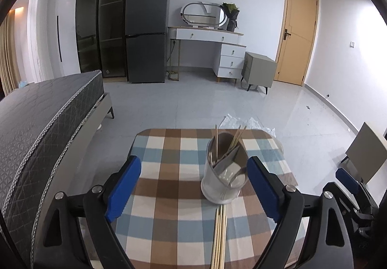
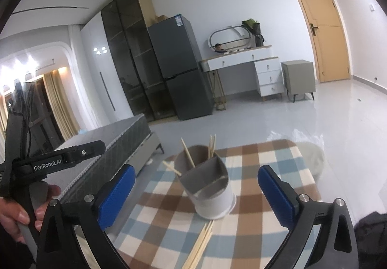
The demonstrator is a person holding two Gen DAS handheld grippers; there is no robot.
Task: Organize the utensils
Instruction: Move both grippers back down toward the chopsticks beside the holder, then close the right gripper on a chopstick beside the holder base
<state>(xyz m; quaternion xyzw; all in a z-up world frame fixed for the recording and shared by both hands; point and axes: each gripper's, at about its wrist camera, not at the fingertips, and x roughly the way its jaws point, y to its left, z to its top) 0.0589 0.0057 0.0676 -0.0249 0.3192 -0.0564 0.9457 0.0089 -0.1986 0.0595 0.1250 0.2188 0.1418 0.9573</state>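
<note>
Nearest, a bundle of bamboo chopsticks (image 1: 219, 237) lies flat on the checked tablecloth (image 1: 164, 148), tips touching the base of the divided utensil holder (image 1: 223, 172), seemingly waiting to be stood inside. The left gripper (image 1: 193, 186) and right gripper (image 2: 196, 195) both have fingers spread wide, clamping nothing. Farther in, the holder already stands several sticks upright in its far compartments.
</note>
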